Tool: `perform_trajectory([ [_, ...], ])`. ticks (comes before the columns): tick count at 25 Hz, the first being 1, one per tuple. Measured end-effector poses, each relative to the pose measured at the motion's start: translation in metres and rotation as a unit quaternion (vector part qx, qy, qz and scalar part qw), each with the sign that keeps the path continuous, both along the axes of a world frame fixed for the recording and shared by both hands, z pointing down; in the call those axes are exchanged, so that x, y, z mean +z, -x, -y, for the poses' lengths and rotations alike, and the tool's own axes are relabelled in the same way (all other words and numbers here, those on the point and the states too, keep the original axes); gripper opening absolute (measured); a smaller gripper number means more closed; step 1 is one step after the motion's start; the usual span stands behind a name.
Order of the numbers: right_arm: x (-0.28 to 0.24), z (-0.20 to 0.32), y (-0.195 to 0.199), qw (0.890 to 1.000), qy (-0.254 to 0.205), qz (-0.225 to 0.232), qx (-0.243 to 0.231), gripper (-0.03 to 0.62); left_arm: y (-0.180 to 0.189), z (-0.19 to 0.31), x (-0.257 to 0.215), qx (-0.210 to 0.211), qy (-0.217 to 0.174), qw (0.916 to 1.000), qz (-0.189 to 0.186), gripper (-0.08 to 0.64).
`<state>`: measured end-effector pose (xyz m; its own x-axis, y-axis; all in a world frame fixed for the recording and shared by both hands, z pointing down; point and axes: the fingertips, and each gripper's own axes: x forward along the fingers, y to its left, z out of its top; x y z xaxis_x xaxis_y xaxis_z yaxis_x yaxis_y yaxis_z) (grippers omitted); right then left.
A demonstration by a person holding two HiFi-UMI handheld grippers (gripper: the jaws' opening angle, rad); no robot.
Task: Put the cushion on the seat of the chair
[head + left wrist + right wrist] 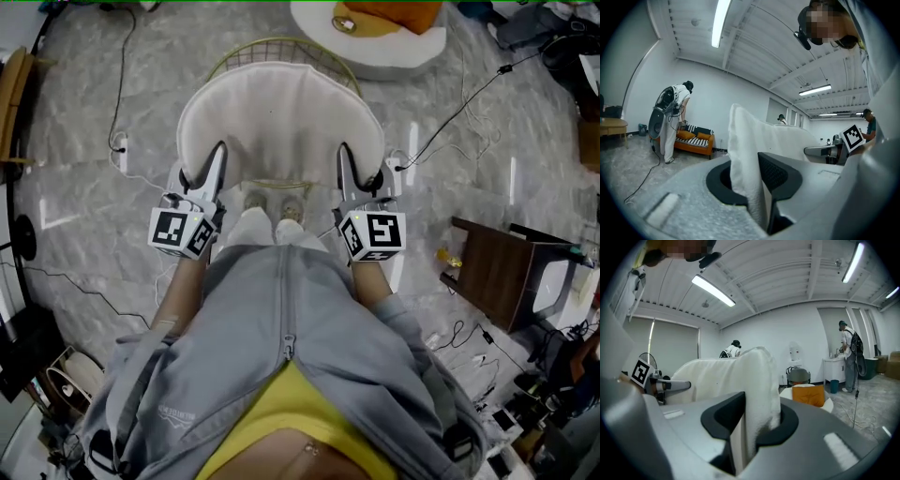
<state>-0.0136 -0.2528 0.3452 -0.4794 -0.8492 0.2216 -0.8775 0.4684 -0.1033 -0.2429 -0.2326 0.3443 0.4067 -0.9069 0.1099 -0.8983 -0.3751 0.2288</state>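
Gold wire chair [246,52]: only its rim shows. White cushion [281,117] is spread over the chair, hiding the seat; I can't tell whether they touch. Left gripper [217,155] pinches the cushion's left edge, and right gripper [345,157] pinches its right edge.

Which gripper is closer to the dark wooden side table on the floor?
Right. The right gripper, shut on the white cushion's right edge, is on the side nearest the dark wooden side table. The left gripper holds the cushion's opposite edge, farther away.
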Motion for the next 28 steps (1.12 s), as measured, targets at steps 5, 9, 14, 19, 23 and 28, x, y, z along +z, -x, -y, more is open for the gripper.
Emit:
perform_trajectory([
  [5, 0.035, 0.015, 0.003, 0.999, 0.031, -0.005, 0.027, 0.083, 0.003, 0.028, 0.033, 0.028, 0.033, 0.999, 0.005, 0.072],
  [9, 0.075, 0.019, -0.001, 0.997, 0.065, -0.014, 0.04, 0.083, -0.001, 0.038, 0.076, 0.05, 0.067, 0.9965, 0.0, 0.073],
  [14, 0.126, 0.025, 0.002, 0.994, 0.096, -0.027, 0.044, 0.083, 0.002, 0.047, 0.13, 0.061, 0.102, 0.9929, -0.012, 0.074],
  [19, 0.173, 0.03, -0.001, 0.992, 0.117, -0.031, 0.045, 0.083, -0.001, 0.054, 0.179, 0.067, 0.127, 0.9895, -0.016, 0.073],
  [23, 0.206, 0.032, -0.003, 0.99, 0.132, -0.03, 0.049, 0.083, -0.003, 0.058, 0.211, 0.078, 0.138, 0.9872, -0.018, 0.074],
  [28, 0.252, 0.034, -0.001, 0.988, 0.144, -0.025, 0.048, 0.084, -0.001, 0.063, 0.255, 0.087, 0.153, 0.9844, -0.009, 0.074],
])
